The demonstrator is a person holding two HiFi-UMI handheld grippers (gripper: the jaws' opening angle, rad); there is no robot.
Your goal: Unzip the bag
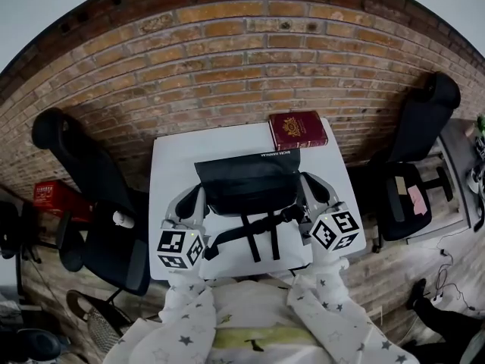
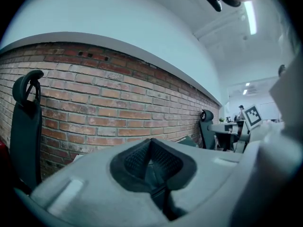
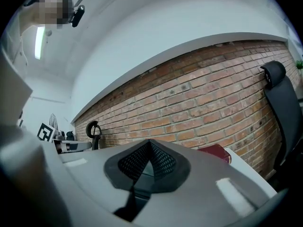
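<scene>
A black bag (image 1: 250, 184) lies in the middle of the white table (image 1: 174, 158), its straps (image 1: 254, 237) trailing toward me. In the head view my left gripper (image 1: 198, 196) is at the bag's left end and my right gripper (image 1: 307, 180) at its right end. In the left gripper view the left gripper (image 2: 150, 150) is shut, pads together with nothing between them, and a dark corner of the bag (image 2: 187, 141) shows beyond it. The right gripper (image 3: 149, 148) also looks shut and empty, aimed level at the brick wall. The zipper is not visible in any view.
A dark red book (image 1: 297, 130) lies at the table's far right corner, also seen as the red book (image 3: 215, 152) in the right gripper view. Black office chairs stand left (image 1: 83, 173) and right (image 1: 417, 142) of the table. A brick wall (image 1: 242, 67) runs behind it.
</scene>
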